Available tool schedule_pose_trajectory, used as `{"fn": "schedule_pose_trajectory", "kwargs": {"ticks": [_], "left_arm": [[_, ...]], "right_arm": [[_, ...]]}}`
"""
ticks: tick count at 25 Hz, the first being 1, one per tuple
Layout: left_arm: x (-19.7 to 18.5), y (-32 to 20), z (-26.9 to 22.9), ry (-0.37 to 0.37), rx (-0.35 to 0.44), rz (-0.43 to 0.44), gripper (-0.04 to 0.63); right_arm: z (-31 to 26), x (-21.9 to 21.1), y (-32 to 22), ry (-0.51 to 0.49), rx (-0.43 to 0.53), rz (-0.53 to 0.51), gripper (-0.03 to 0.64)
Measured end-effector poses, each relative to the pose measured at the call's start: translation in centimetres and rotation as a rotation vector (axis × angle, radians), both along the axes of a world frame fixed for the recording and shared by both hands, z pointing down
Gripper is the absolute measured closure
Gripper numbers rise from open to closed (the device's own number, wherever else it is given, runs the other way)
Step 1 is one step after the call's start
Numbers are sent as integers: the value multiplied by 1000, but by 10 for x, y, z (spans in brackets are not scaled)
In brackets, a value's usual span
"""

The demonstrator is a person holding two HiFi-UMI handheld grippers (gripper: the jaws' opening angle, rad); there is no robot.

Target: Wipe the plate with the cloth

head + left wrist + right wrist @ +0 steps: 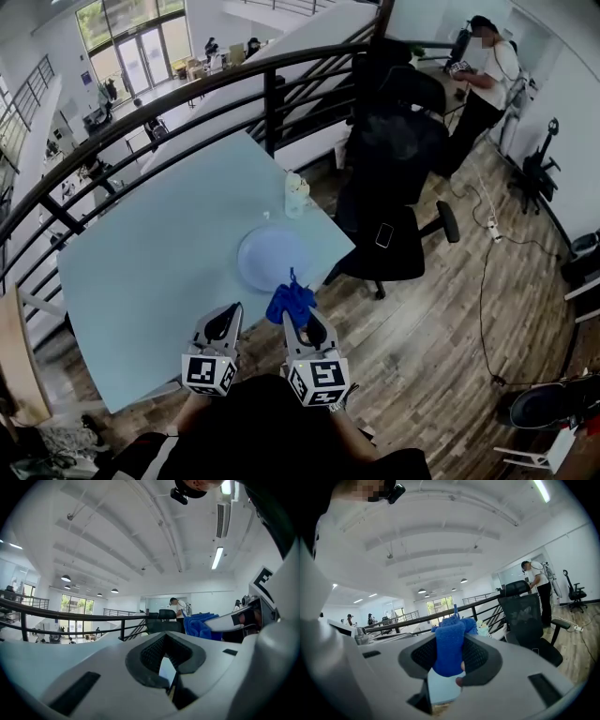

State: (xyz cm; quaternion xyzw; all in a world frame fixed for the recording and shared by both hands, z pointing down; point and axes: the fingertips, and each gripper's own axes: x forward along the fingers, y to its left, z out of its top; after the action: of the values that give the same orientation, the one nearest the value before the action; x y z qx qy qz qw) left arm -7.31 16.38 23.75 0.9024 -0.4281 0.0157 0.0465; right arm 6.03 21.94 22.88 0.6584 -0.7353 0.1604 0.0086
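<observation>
As the head view is showing: plate (272, 258) is lying on the bench (141, 281), with the blue cloth (291, 302) hovering by its near rim.
Left gripper view: left tool (165, 660) is sitting with jaws together, empty.
Right gripper view: right tool (450, 654) is clamping the cloth, probably soft and light, by a bunched fold; the cloth is blocking any sight of the plate, which is likely to slide.

Cloth (291, 302) looks fluffy terry, plate (267, 258) smooth, table (141, 272) matt, floor (450, 319) wooden planks
</observation>
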Motion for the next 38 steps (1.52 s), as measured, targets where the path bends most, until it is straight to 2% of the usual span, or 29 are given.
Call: {"fn": "schedule_pose_trajectory", "kwargs": {"ticks": [7, 14, 25, 38], "left_arm": [[28, -19, 4, 9, 10, -105, 595], [42, -26, 6, -11, 10, -173, 595], [54, -33, 19, -25, -23, -217, 595], [70, -72, 46, -34, -81, -201, 595]], "right_arm": [[1, 41, -32, 2, 15, -80, 497], [7, 60, -51, -19, 14, -145, 497], [28, 76, -61, -36, -36, -180, 497], [51, 83, -94, -6, -102, -210, 497]]}}
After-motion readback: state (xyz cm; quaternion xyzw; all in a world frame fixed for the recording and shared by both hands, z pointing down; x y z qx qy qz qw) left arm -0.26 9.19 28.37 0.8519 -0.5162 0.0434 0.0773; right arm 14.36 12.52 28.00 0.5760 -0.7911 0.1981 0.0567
